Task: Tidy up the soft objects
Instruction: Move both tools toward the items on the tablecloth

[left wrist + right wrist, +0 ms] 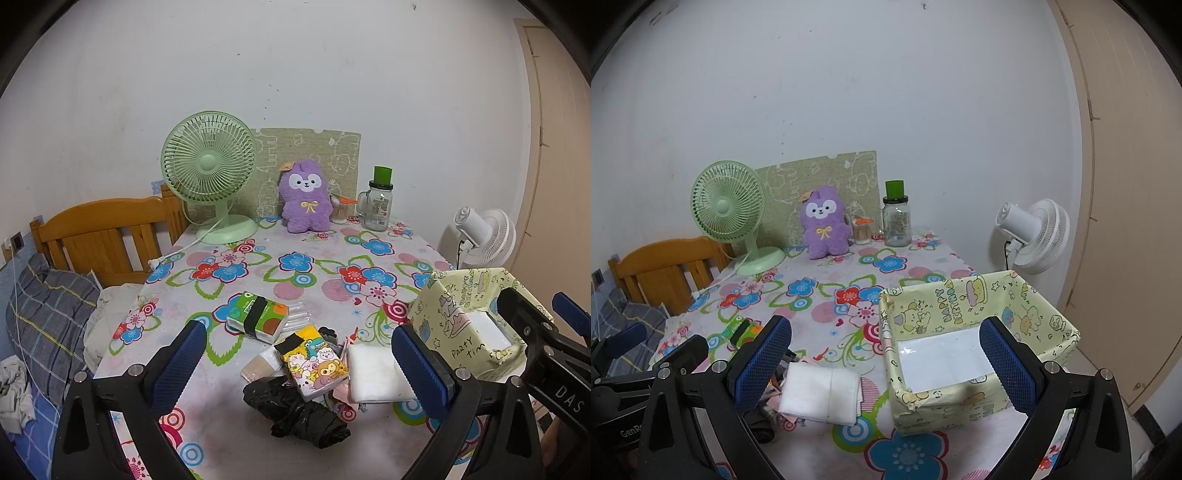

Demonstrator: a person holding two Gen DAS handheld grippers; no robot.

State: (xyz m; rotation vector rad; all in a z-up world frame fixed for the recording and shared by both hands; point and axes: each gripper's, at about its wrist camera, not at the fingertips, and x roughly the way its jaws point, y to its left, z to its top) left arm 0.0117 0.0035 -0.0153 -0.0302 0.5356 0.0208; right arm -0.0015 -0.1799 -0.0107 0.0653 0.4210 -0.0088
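Left gripper (299, 363) spread wide, nothing between fingers, low-centre of left view over the soft pile. Right gripper (892, 363) also spread, empty. Pile: 2 tissue packs, green one (258, 314) and cartoon one (314, 360), 1 white folded cloth (820, 395), 1 black bag (295, 413), maybe more underneath. 1 yellow box (960, 306) lower right, open. Back of flowered table (332, 243): 1 purple plush (304, 201), 1 green fan (210, 171), 1 jar (378, 205). 1 white fan (1032, 232) at right.
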